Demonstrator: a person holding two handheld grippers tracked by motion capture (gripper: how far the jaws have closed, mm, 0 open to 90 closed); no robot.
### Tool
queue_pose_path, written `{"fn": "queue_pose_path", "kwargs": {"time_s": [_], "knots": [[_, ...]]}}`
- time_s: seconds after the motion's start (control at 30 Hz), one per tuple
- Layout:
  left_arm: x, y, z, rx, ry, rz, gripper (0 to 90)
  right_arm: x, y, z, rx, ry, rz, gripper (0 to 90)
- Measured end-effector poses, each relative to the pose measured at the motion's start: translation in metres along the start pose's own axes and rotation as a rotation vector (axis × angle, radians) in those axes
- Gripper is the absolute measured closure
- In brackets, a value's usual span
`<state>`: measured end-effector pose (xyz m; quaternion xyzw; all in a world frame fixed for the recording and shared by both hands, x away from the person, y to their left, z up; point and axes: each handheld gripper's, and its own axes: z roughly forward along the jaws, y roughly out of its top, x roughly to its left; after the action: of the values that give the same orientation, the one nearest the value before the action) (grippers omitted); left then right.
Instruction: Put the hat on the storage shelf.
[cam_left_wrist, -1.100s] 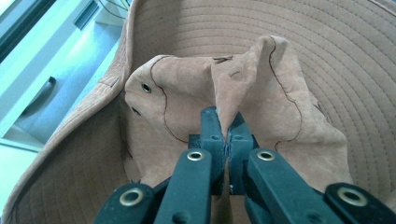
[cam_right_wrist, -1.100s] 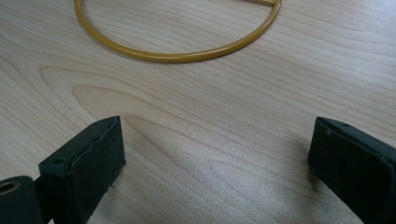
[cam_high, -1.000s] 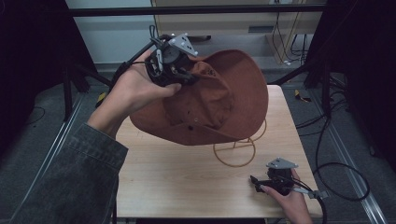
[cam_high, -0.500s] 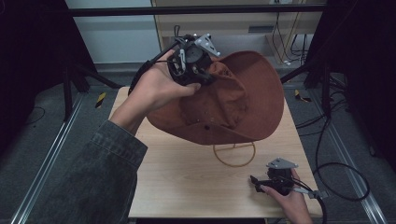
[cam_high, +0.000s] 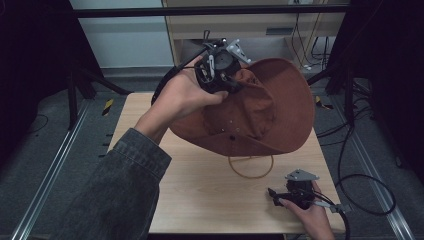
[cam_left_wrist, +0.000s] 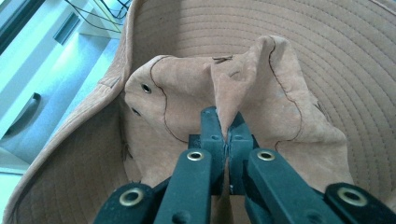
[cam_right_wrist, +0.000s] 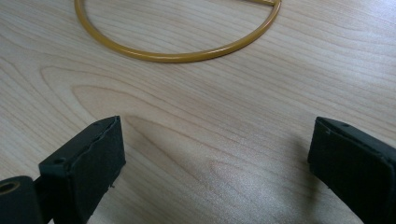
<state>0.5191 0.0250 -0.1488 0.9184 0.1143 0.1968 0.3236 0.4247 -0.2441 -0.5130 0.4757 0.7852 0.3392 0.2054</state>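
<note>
A brown wide-brimmed suede hat (cam_high: 260, 112) hangs in the air above the back of the wooden table (cam_high: 200, 190). My left gripper (cam_high: 227, 85) is shut on a pinched fold of the hat's crown; in the left gripper view (cam_left_wrist: 223, 137) the fold (cam_left_wrist: 224, 100) rises from between the closed jaws, with the stitched brim (cam_left_wrist: 327, 56) behind. A yellow wire ring (cam_high: 251, 167) lies on the table under the hat's front edge, and its arc (cam_right_wrist: 177, 51) lies ahead of my right gripper. My right gripper (cam_high: 272, 192) rests low at the table's near right, jaws wide apart, nothing between them (cam_right_wrist: 215, 158).
Cables (cam_high: 365, 190) trail off the table's right side across the floor. A cabinet (cam_high: 260, 30) and dark stands stand behind the table. The person's denim sleeve (cam_high: 115, 190) crosses the near left part of the table.
My left gripper has carried the hat to the right and slightly farther back over the table. The right gripper has stayed where it was.
</note>
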Motion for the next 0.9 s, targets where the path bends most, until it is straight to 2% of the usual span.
{"fn": "queue_pose_path", "kwargs": {"time_s": [0.17,0.5,0.9], "knots": [[-0.002,0.004,0.008,-0.004,-0.005,-0.003,88.6,0.0,0.0,0.0,0.0,0.001,0.002,4.1],[-0.009,0.015,0.02,0.023,-0.017,0.024,88.6,0.0,0.0,0.0,0.0,0.002,0.005,4.1],[-0.012,0.018,0.032,0.044,-0.022,0.032,88.6,0.0,0.0,0.0,-0.001,0.002,0.004,4.1]]}}
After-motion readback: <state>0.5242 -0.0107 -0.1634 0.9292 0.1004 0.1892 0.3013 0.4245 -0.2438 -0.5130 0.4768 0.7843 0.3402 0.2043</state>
